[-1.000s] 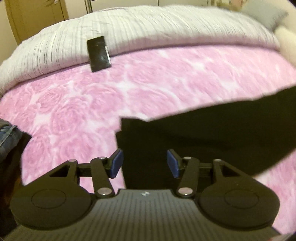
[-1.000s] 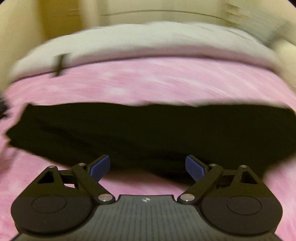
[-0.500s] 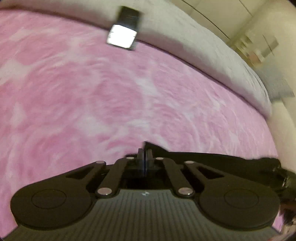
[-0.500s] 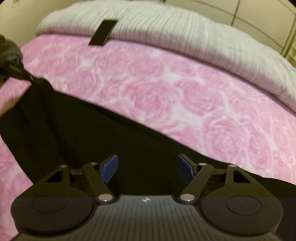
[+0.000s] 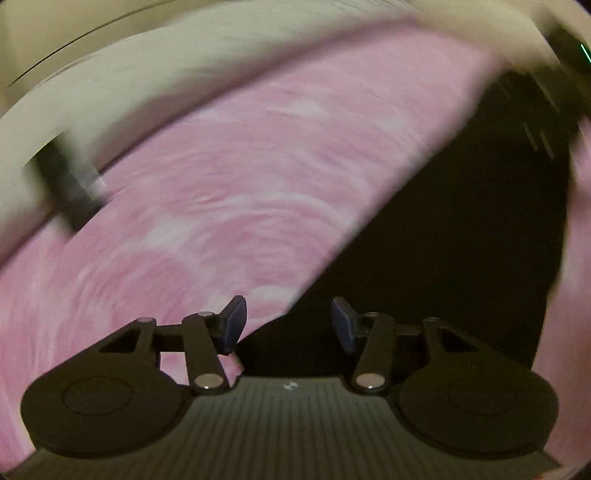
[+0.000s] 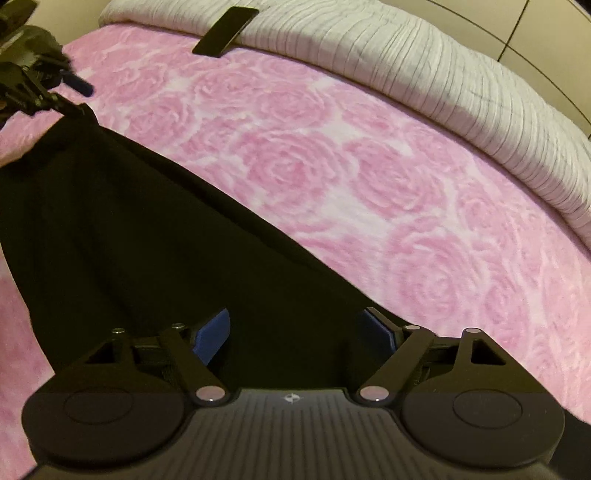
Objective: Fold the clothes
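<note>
Left tongs (image 5: 287,325) agape, right tongs (image 6: 297,334) agape — over black garment (image 6: 147,236)

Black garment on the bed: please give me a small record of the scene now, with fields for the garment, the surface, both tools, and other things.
garment: black garment, lying spread on the blanket
surface: pink rose-pattern blanket, with a white striped cover behind it
left tool: left tool, open, at the garment's edge, holding nothing
right tool: right tool, open, over the garment, holding nothing
other thing: flat dark phone-like object at the edge of the white cover
image quality: left wrist view is motion-blurred
</note>
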`<state>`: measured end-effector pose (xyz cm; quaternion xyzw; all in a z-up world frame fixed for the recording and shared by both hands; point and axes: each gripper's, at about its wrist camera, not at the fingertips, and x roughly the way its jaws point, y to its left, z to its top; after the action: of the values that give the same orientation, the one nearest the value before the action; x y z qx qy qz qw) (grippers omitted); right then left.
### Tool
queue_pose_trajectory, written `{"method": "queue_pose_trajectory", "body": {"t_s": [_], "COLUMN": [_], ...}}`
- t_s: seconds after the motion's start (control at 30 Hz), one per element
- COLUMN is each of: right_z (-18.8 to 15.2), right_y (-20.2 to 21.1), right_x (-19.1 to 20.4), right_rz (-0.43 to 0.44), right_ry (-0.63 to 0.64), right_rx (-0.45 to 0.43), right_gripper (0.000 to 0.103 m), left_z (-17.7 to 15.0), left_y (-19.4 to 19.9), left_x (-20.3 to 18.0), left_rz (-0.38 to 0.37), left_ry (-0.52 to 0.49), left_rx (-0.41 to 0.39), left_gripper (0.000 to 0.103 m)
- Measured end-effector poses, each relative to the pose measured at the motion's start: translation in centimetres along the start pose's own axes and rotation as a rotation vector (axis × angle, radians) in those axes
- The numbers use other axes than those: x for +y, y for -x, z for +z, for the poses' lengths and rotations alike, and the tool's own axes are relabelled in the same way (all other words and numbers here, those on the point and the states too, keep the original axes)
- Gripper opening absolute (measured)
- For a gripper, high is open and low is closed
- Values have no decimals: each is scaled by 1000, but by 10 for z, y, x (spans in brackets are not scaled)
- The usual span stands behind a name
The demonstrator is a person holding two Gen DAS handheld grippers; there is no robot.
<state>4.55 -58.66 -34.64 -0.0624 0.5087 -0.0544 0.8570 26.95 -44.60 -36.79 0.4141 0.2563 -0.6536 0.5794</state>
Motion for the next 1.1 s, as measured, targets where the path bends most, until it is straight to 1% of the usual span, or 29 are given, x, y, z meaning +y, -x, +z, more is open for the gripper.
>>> {"method": "queue_pose_trajectory", "body": {"t_s": [0.03,0.07,0.1,0.13,0.17,0.2,0.27,0.33,0.4,0.5,0.57,0.63,0.67,0.7,0.73,0.77,0.8,0.93,0.97,1.0,1.03,1.07,1.1], "right_z": [-2,-4,-6,-7,-8,-10,-12,-13,-12,-9,-8,-6,-6,-5,-4,-4,-3,-1,0,0,0,-1,-1], "right_y": [1,3,3,2,1,-1,-5,-10,-16,-24,-26,-28,-29,-29,-30,-31,-32,-35,-36,-39,-44,-45,-46], "right_x": [-4,-7,-11,-14,-17,-20,-26,-31,-36,-43,-48,-52,-54,-57,-59,-61,-63,-72,-74,-74,-72,-69,-65], "right_rz": [4,7,9,11,11,9,8,15,27,50,58,64,68,71,74,77,81,94,97,96,93,83,72], "right_ry": [24,56,86,111,132,146,171,185,213,265,267,265,263,262,261,259,258,252,251,247,242,246,254], "right_rx": [1,-1,2,11,20,28,34,42,49,63,68,72,75,77,79,81,83,91,93,101,111,112,110], "right_gripper": [80,80,82,82,82,82,82,82,76,70,70,66,55,40,29,11,6,4,5,9,18,36,44], "left_z": [-3,-7,-11,-14,-15,-15,-12,-10,-12,-15,-12,-11,-10,-9,-8,-7,-7,-9,-11,-12,-14,-15,-17], "left_y": [-4,-7,-8,-7,-4,-2,5,10,13,10,3,0,1,2,4,7,8,-5,-11,-15,-19,-20,-20], "left_x": [-4,-5,-4,-1,2,7,17,26,34,47,51,53,53,54,57,59,63,71,71,70,71,73,75], "left_rz": [-26,-52,-73,-84,-95,-107,-121,-150,-188,-236,-250,-253,-252,-250,-248,-247,-242,-215,-213,-212,-210,-210,-210], "left_ry": [-76,-122,-139,-136,-112,-67,34,118,207,314,355,369,369,368,377,388,400,438,438,437,446,465,480], "left_rx": [30,65,97,117,123,125,122,125,130,137,139,140,137,133,124,115,110,120,129,139,142,143,140], "left_gripper": [43,42,42,36,28,25,8,6,5,5,5,5,5,5,5,5,4,4,4,4,6,7,7]}}
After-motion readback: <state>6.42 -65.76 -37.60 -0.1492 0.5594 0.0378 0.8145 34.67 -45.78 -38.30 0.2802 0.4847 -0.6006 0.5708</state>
